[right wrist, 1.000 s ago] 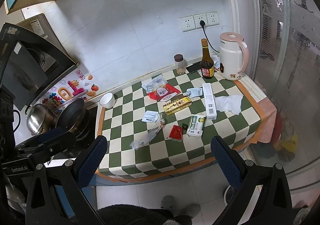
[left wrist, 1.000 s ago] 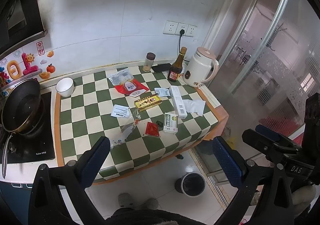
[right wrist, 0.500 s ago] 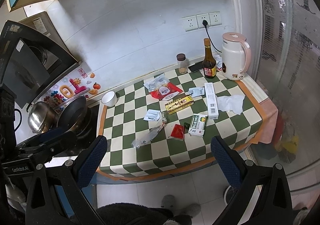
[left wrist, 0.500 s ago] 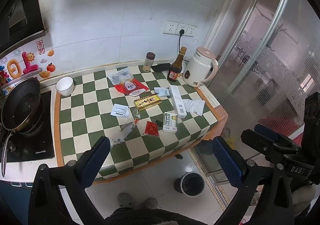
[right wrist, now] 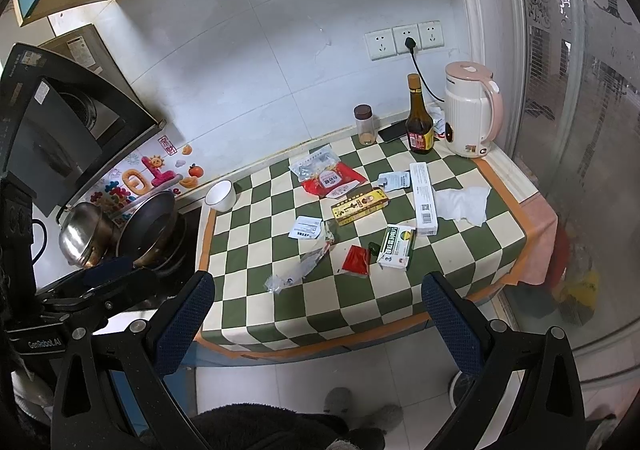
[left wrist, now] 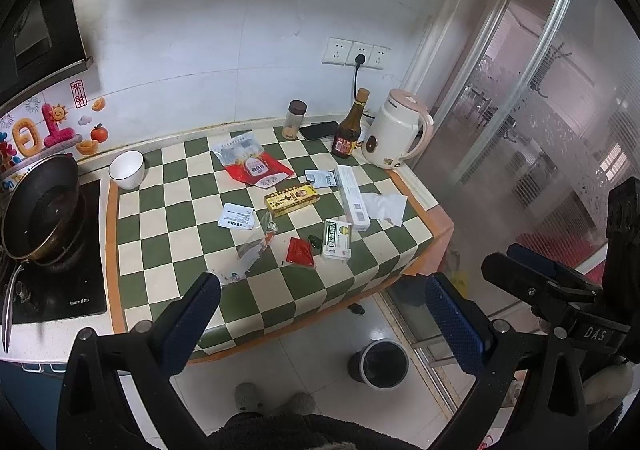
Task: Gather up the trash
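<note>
Both grippers are held apart from the counter, low in their frames, with nothing between the fingers: the left gripper [left wrist: 322, 324] is spread wide in the lower middle of the left wrist view, and the right gripper [right wrist: 318, 324] is likewise released in the lower middle of the right wrist view. The trash is seen scattered over the green and cream checked cloth [left wrist: 168, 250] at the centre of both frames. A red packet [left wrist: 299, 252] is laid just beside a green and white box [left wrist: 337, 239], with a small dark scrap between them. A yellow box [left wrist: 291, 200] is placed near the centre, a long white box [left wrist: 352, 197] to its right, and a crumpled tissue [left wrist: 385, 207] touching that long box. A clear wrapper [left wrist: 250, 254] is stretched toward the lower left, and a small white sachet [left wrist: 236, 217] is seen above it. A red and clear bag [left wrist: 252, 164] is laid nearer the wall. A white bowl [left wrist: 127, 169] is set at the left edge of the cloth, a dark bottle [left wrist: 350, 128] and a kettle [left wrist: 396, 130] at the upper right. A bin [left wrist: 379, 364] is seen on the floor at the lower right of the left wrist view.
</note>
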Demonstrator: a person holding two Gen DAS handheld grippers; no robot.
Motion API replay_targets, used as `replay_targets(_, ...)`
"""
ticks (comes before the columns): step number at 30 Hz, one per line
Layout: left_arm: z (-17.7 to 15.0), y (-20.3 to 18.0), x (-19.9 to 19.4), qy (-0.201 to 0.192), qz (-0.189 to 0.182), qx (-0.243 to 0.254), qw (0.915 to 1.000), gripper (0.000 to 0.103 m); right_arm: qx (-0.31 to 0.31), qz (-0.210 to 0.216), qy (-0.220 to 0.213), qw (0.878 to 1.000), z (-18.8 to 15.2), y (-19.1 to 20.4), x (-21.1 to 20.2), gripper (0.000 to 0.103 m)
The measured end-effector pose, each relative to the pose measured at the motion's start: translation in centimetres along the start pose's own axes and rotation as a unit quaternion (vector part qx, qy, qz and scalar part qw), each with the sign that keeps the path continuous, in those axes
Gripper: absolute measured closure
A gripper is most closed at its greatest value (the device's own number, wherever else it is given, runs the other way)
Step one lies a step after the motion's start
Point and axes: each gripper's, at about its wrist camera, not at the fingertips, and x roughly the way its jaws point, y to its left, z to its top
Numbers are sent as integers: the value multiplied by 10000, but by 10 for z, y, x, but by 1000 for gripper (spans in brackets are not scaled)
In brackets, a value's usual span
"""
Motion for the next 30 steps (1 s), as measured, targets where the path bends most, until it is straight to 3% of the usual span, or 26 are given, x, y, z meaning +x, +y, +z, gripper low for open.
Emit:
replay_targets(9,0,0,1,-3,50,-12,10000,0,10,4,14,10000,2,-3,0,0)
replay_targets(11,1,-5,4,-62,275,30,9996,0,50,-35,6,10000,2,-3,2,0)
replay_targets(13,4,-8,12,-234,725,153,9970,0,149,-113,10,9998,-2,-8,4,0)
replay_targets(16,13,-10,34,-461,1495,353,9871,0,406,-496,91,9979,0,-25,31,0)
replay_targets(21,39,4,108,-274,2244,886,9701,0,672,-972,356,9924,7,-60,85,0)
replay_targets(27,72,16,247,836,2052,1788,9586,0,1244,-1388,1031,9770,20,-108,187,0)
replay_targets(30,84,22,326,1484,1815,2278,9451,0,1439,-1552,1285,9689,30,-128,240,8)
